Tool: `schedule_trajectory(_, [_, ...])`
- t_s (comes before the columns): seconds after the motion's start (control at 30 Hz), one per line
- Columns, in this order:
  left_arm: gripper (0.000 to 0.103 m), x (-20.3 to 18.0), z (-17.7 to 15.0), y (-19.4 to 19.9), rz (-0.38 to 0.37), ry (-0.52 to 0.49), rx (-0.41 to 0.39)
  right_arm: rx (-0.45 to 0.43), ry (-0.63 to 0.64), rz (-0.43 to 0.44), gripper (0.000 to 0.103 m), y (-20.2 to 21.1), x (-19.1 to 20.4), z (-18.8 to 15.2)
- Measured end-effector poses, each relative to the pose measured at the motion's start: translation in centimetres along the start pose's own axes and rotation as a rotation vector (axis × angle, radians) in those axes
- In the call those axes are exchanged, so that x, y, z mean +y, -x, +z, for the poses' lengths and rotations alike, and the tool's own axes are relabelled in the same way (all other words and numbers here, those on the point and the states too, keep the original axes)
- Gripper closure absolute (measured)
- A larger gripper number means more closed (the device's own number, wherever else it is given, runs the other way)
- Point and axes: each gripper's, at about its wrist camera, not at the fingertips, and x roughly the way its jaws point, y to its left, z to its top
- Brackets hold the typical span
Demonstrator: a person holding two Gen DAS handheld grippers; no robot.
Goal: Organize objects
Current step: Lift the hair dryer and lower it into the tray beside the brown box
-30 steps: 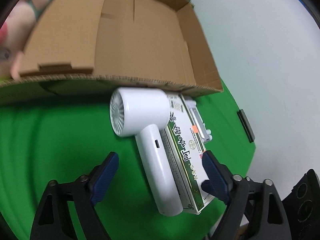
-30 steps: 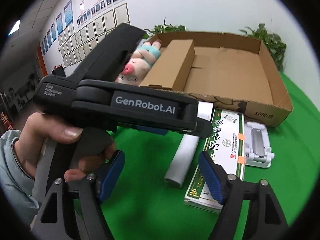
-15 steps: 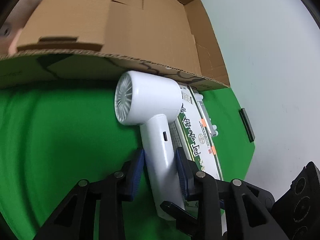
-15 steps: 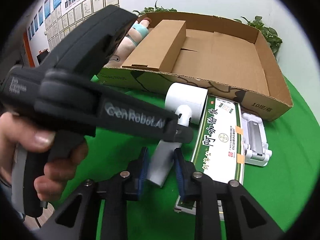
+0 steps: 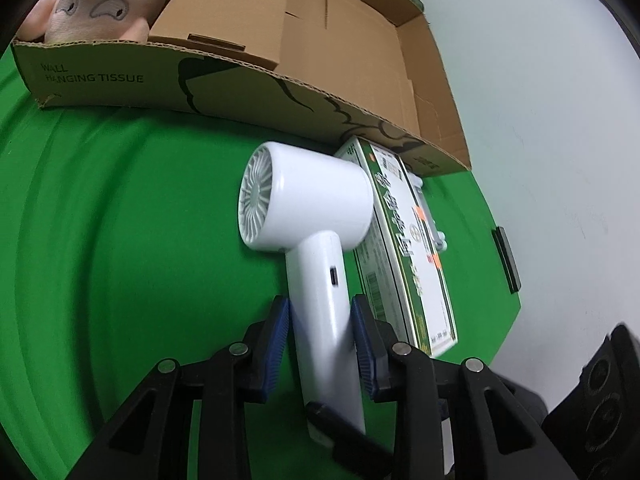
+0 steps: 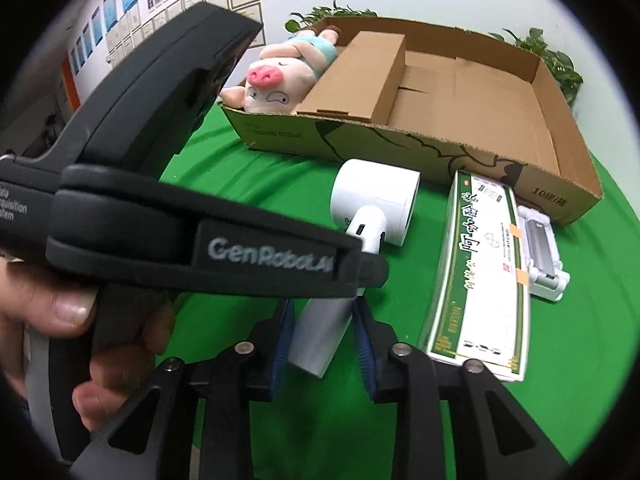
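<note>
Left gripper (image 5: 320,340) clamped on handle of white hair dryer (image 5: 308,208) above green cloth (image 5: 120,260), right gripper (image 6: 322,336) closed around handle's end, seemingly touching, green-and-white box (image 6: 484,264) beside, cardboard tray (image 6: 460,148) behind, plush pig (image 6: 280,80) inside.
</note>
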Motion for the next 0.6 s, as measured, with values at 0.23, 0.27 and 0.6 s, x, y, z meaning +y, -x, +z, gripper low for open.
schedule_trajectory(0.23, [0.075, -0.7, 1.2, -1.1, 0.033, -0.050, -0.007, 0.009, -0.067, 0.015, 0.072, -0.4, -0.6, 0.1])
schedule_trajectory(0.27, [0.075, -0.7, 1.1, -1.0, 0.032, -0.048, -0.010, 0.009, -0.074, 0.021, 0.072, -0.3, -0.7, 0.0])
schedule_trajectory(0.6, [0.077, -2.1, 0.0, 2.9, 0.072, -0.091, -0.105, -0.082, -0.105, 0.029, 0.076, 2.1, 0.2, -0.3])
